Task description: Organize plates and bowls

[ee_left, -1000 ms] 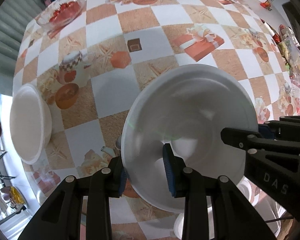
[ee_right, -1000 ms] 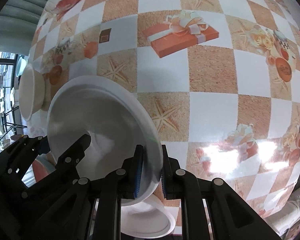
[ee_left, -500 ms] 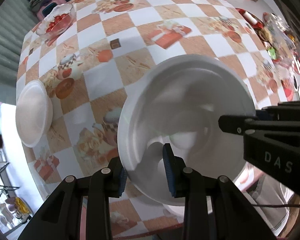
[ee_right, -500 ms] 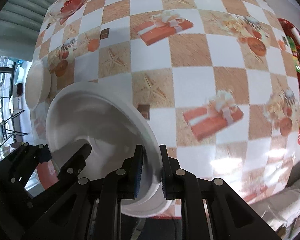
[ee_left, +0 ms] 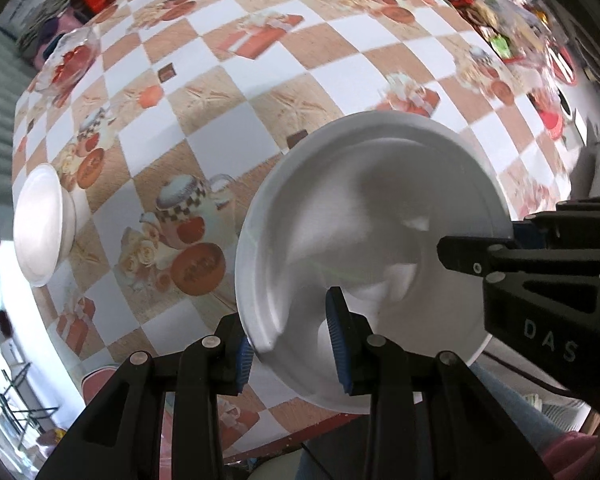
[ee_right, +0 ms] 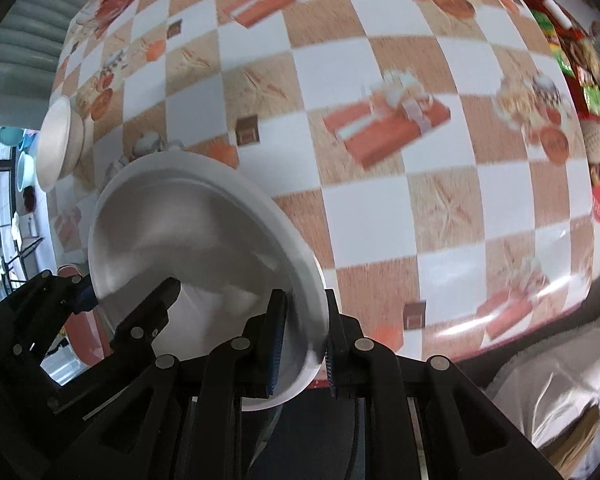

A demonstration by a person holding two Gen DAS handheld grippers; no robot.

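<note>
I hold a white plate [ee_left: 364, 248] with both grippers above the near edge of the checked table. My left gripper [ee_left: 294, 350] is shut on the plate's near rim. My right gripper [ee_right: 302, 342] is shut on the opposite rim of the plate [ee_right: 188, 248] and shows in the left wrist view [ee_left: 512, 248] at the right. A white bowl [ee_left: 40, 228] stands at the table's left edge; it also shows in the right wrist view [ee_right: 58, 146].
The table [ee_left: 260, 104] has an orange and white checked cloth. A glass bowl with red contents [ee_left: 70, 60] stands at the far left. Packets and a red tray [ee_right: 576, 60] lie at the far right. A round pale object [ee_left: 276, 470] shows below the table edge.
Both grippers have lifted the plate and pulled it back toward the table's near edge. The table looks farther away and more of it shows. The grips have not changed.
</note>
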